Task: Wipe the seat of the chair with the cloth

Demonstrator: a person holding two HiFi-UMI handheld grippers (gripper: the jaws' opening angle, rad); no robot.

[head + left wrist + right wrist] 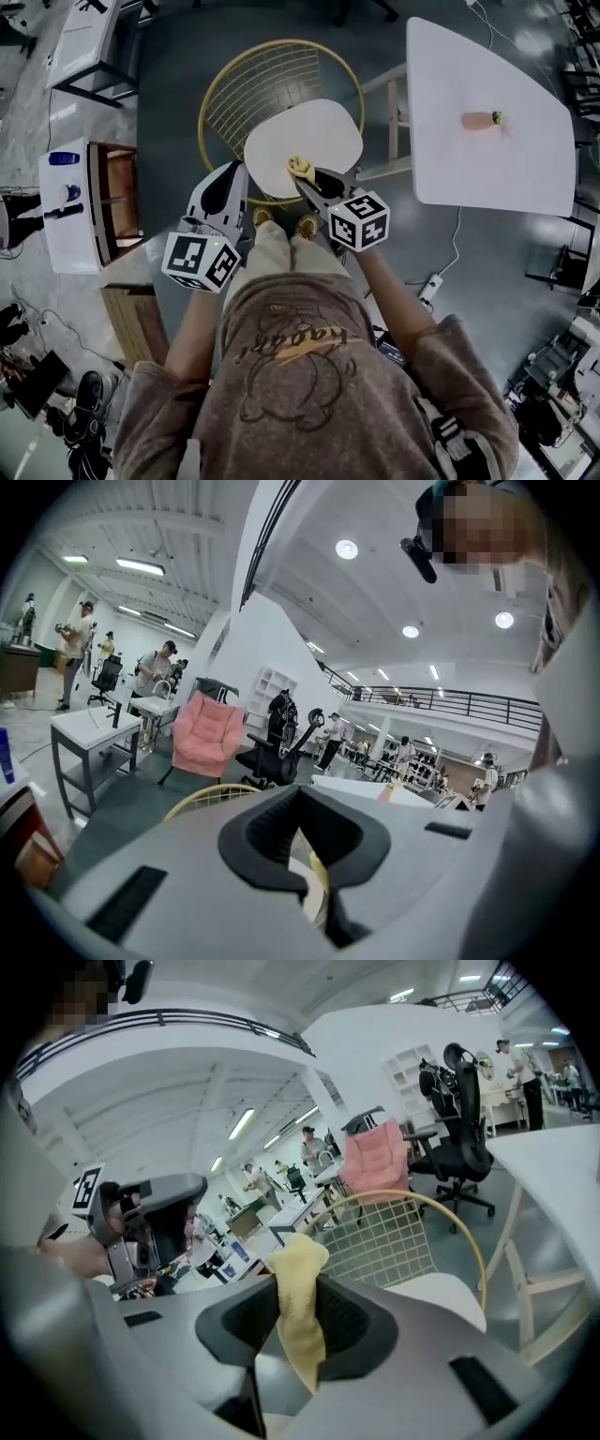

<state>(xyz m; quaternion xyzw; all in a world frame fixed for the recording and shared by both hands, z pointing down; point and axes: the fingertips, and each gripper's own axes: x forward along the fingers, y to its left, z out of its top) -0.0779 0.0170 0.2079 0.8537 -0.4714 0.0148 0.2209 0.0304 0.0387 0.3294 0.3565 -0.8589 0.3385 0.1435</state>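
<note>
The chair has a white seat (319, 131) and a gold wire back (258, 84), and it stands just in front of my feet. My right gripper (306, 180) is shut on a yellow cloth (300, 167), held over the near edge of the seat. In the right gripper view the cloth (298, 1312) hangs bunched between the jaws, with the seat (436, 1297) and wire back (384, 1232) beyond. My left gripper (237, 174) hovers at the seat's left edge. Its jaws are shut with nothing between them (314, 888).
A white table (525, 159) stands to the right of the chair with a small pinkish object (481, 120) on it. A white and wooden cabinet (75, 220) is on the left. A power strip (430, 286) lies on the floor. A pink chair (206, 735) and people stand further off.
</note>
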